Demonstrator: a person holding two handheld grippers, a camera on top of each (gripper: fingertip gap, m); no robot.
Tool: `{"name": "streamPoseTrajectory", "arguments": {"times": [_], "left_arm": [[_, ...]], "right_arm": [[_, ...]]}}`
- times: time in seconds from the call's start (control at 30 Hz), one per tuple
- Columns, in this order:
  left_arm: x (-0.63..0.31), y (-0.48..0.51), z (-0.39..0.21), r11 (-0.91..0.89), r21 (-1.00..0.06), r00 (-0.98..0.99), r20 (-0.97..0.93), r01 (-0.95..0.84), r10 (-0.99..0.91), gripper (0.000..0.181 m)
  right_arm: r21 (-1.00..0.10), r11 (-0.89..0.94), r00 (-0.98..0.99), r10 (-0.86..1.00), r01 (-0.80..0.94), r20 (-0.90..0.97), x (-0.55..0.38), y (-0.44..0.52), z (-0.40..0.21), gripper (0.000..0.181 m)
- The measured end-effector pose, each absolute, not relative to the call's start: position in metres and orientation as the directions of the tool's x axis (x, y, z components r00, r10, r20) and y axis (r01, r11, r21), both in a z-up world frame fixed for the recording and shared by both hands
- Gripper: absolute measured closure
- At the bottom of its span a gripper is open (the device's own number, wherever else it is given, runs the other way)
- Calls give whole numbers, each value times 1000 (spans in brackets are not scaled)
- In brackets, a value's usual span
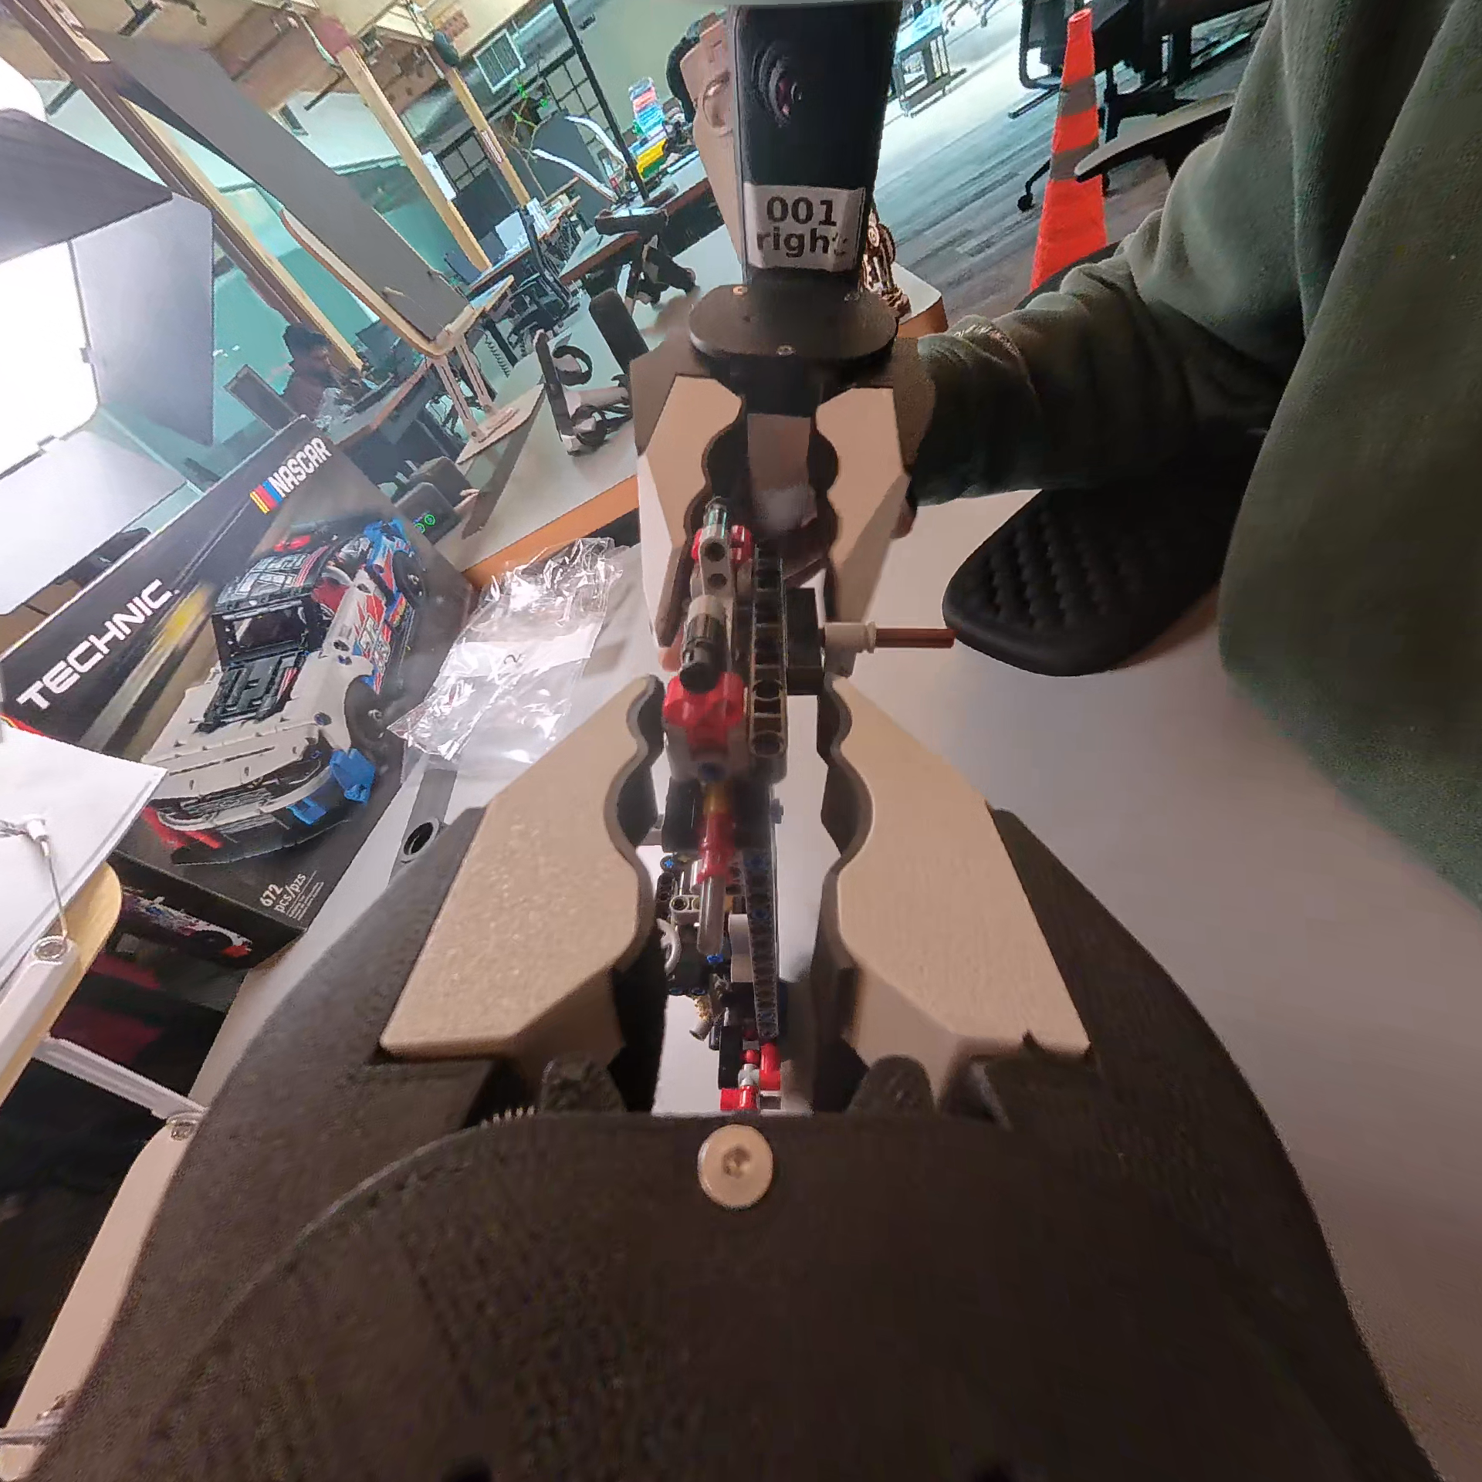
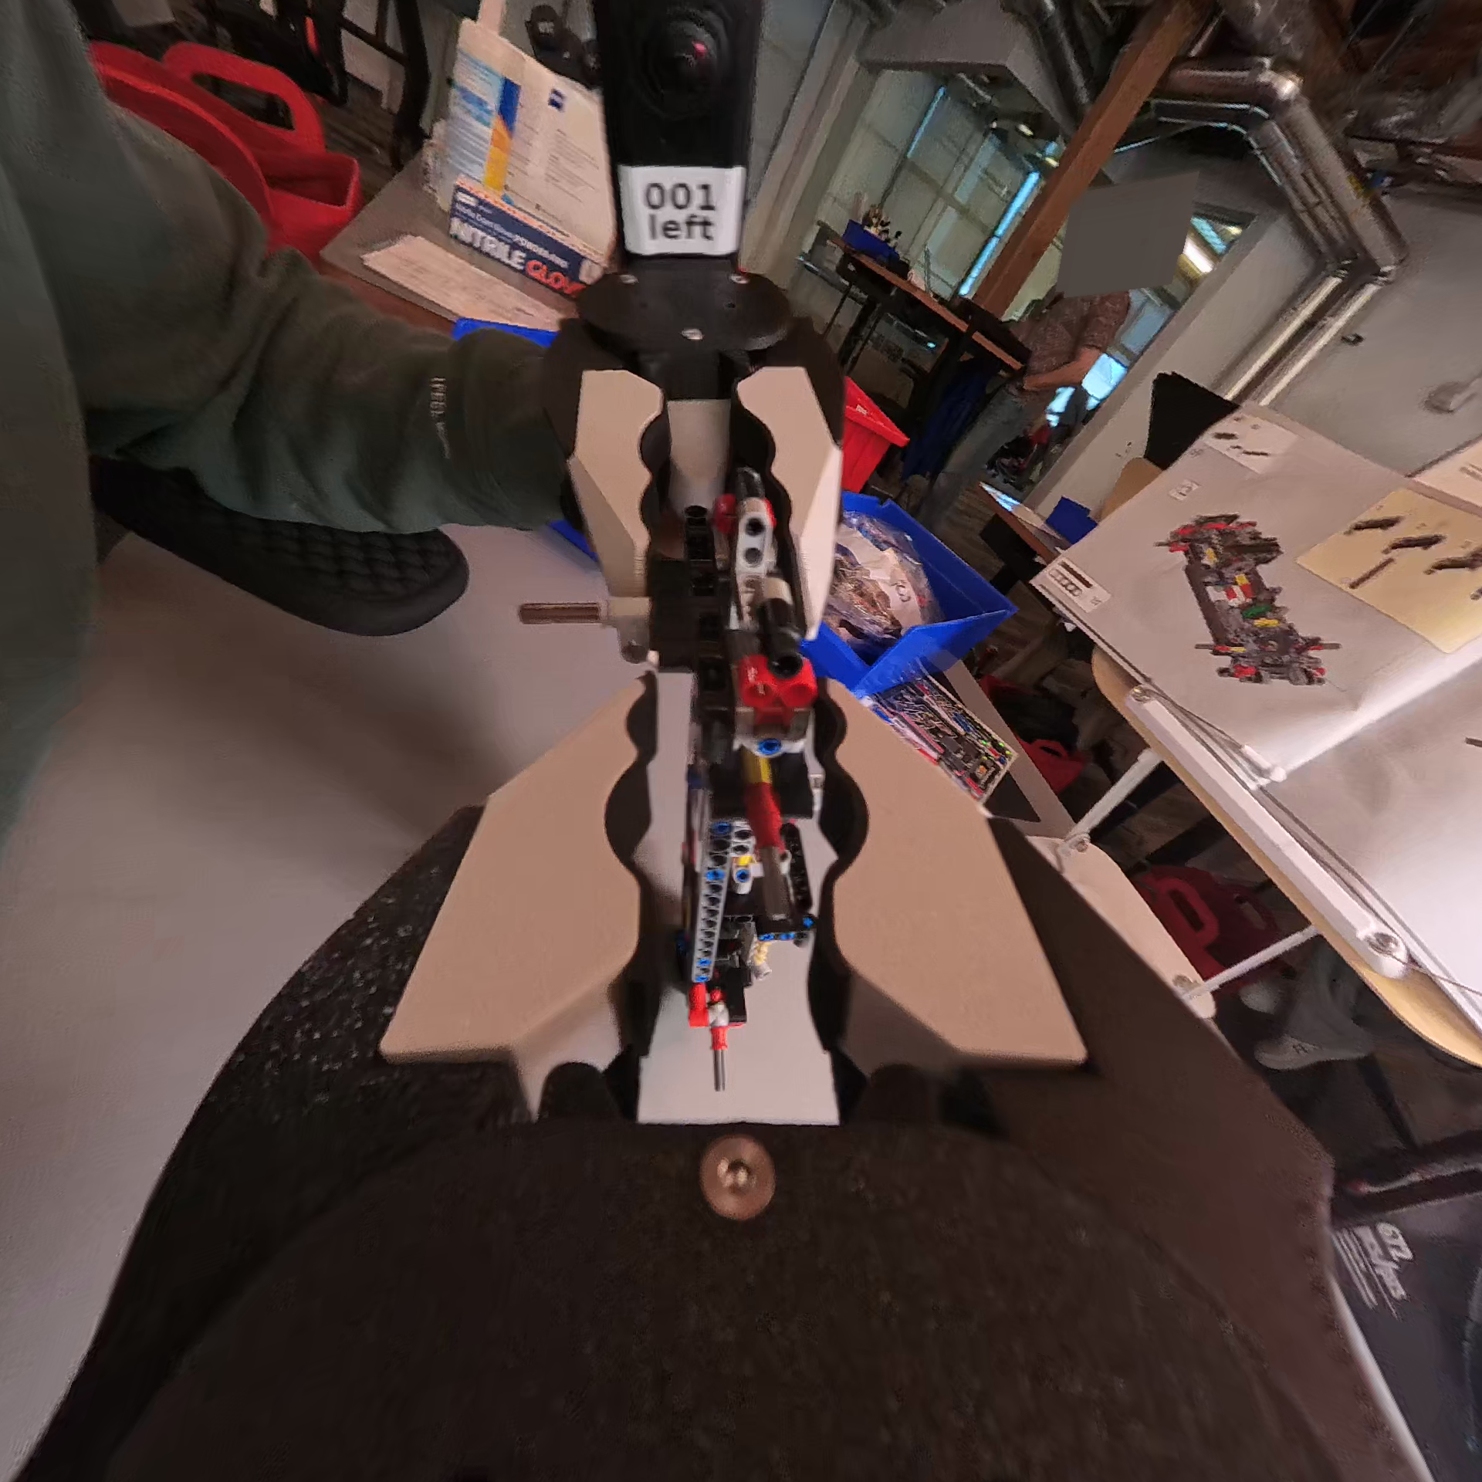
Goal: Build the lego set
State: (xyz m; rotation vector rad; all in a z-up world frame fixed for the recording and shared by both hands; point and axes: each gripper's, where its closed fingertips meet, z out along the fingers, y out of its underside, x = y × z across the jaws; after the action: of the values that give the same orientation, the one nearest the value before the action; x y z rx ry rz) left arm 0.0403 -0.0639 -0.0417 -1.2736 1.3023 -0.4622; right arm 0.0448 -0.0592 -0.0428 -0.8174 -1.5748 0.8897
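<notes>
Two hand-held grippers face each other over a pale grey worktop [image 1: 1042, 802], sharing one load. Left to right in the left wrist view: black cardboard set box printed with a white, red and blue race car [image 1: 240, 690], lying flat on the worktop; crumpled clear plastic parts bag [image 1: 513, 674], just beside the box; left hand-held gripper [image 1: 734, 706], beige fingers clenched on the near end of the long, narrow black, grey and red lego assembly [image 1: 762, 666], which is held off the worktop between both tools; right hand-held gripper [image 1: 770, 521], held by a green-sleeved arm [image 1: 1123, 417], clamped on the far end of the same assembly; brown axle [image 1: 914, 637] sticking out sideways from the assembly; orange traffic cone [image 1: 1071, 160] far behind. In the right wrist view: blue plastic bin holding bagged parts [image 2: 946, 617], then an open instruction booklet on a tilted stand [image 2: 1283, 593] at far right.
</notes>
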Motion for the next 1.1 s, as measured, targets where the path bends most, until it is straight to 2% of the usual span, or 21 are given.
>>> {"name": "streamPoseTrajectory", "arguments": {"times": [0.07, 0.2, 0.63, 0.87, 1.1], "left_arm": [[41, -64, -42, 330, -865, 292, -449, -378, -844, 145], [44, -69, -44, 351, -849, 263, -471, -395, -842, 145], [42, -66, -42, 360, -861, 277, -466, -360, -840, 145], [39, -59, -61, 427, -767, 263, -589, -479, -764, 143], [20, -51, -72, 359, -783, 351, -568, -507, -744, 143]], "right_arm": [[-875, 482, -190, 865, 52, 465, 47, -65, -43, 135], [-863, 503, -187, 852, 36, 489, 45, -69, -41, 148], [-887, 462, -169, 875, 15, 454, 43, -66, -39, 147], [-796, 600, -135, 797, 77, 588, 41, -59, -60, 148], [-738, 668, -35, 743, 96, 668, 33, -52, -69, 148]]}}
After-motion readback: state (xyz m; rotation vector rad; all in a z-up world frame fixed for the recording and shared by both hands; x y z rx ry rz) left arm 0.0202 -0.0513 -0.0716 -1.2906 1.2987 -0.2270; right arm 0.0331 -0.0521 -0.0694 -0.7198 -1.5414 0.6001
